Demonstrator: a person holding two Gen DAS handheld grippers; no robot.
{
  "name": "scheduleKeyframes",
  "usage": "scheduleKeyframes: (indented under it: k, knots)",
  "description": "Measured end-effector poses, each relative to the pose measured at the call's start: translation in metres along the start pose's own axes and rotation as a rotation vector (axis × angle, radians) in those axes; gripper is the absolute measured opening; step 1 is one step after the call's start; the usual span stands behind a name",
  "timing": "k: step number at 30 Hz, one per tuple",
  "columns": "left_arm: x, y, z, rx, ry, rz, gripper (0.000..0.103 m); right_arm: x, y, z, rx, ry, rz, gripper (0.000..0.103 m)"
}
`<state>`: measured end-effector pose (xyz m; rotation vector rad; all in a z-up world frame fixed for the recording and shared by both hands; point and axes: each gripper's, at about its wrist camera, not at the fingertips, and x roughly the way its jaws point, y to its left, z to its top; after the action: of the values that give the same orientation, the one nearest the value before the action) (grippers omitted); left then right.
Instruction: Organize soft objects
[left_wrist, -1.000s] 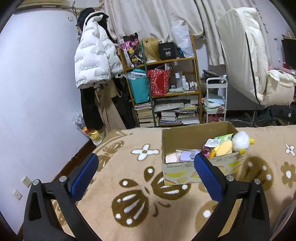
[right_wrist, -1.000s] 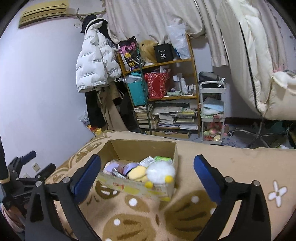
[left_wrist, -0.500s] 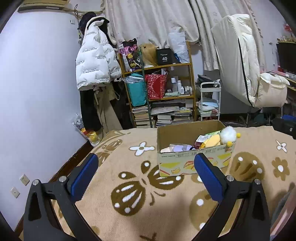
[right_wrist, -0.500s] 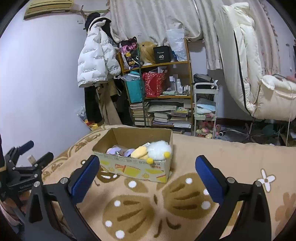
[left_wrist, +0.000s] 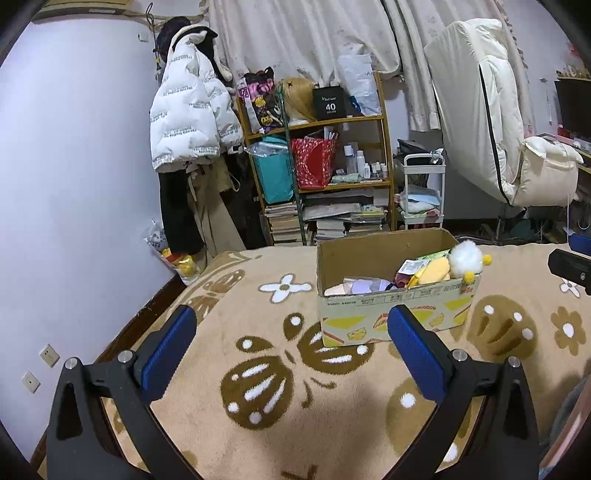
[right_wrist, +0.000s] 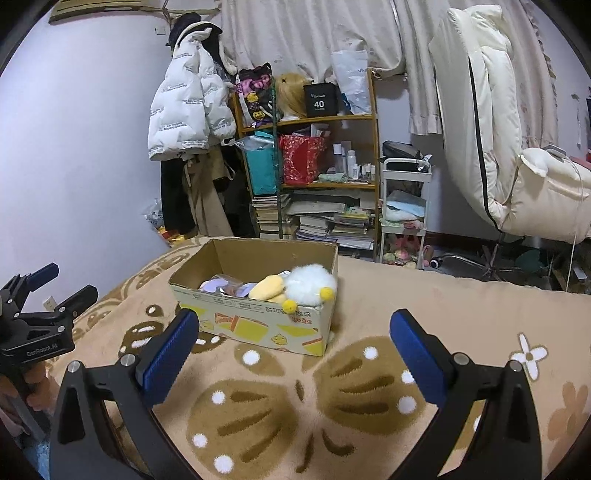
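My left gripper (left_wrist: 291, 343) and right gripper (right_wrist: 293, 345) both gape wide, empty, above the blanket (left_wrist: 280, 402). The soft toys (right_wrist: 291, 286) sit in the box (right_wrist: 258, 326) (cardboard) ahead.

Tan blanket (right_wrist: 443, 314) w/ brown butterflies; white puff (right_wrist: 311, 283), yellow pom-poms.

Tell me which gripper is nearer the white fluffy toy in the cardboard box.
Right, though only slightly. The white fluffy toy sits in the cardboard box just ahead of the right gripper, slightly right of centre. The left gripper faces the box from its opposite, left end.
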<state>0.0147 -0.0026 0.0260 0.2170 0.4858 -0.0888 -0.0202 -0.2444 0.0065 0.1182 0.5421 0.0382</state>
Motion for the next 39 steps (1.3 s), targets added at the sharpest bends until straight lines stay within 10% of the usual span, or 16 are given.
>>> scheduleKeyframes:
  k: [39]
  knots:
    - [0.004, -0.01, -0.003, 0.023, 0.01, -0.017, 0.102, 0.004, -0.005, -0.005, 0.01, 0.012, -0.023, 0.103]
